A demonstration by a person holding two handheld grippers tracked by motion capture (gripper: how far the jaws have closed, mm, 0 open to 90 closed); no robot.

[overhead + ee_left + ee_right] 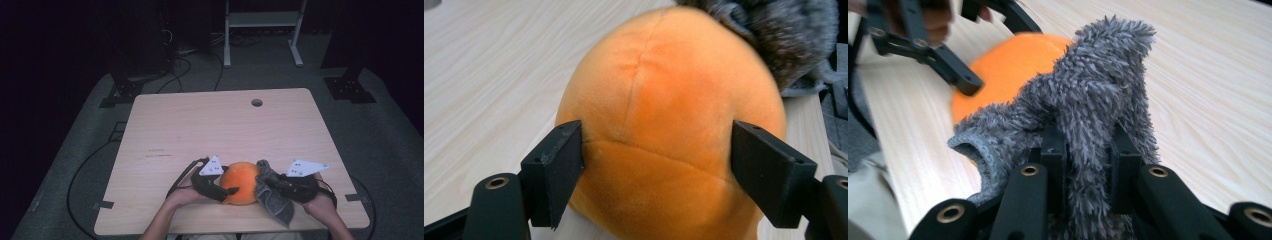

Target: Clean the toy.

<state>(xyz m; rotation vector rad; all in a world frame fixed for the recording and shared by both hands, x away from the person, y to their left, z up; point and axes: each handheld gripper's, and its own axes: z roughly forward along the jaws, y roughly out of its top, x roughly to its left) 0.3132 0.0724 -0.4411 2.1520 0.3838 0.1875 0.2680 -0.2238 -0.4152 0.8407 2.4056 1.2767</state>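
An orange plush ball (242, 182) lies near the table's front edge. My left gripper (227, 189) reaches it from the left. In the left gripper view its two black jaws stand on either side of the ball (664, 100), pads touching the plush, the left gripper (656, 150) shut on it. A grey fuzzy cloth (272, 200) drapes against the ball's right side. My right gripper (270, 184) is shut on that cloth (1098, 85), a fold pinched between its jaws (1087, 150). Behind the cloth sits the ball (1003, 75).
The light wooden table (200, 130) has a round cable hole (257, 102) near its far edge. A white frame (262, 30) and cables stand on the dark floor beyond. The person's forearms come in over the front edge.
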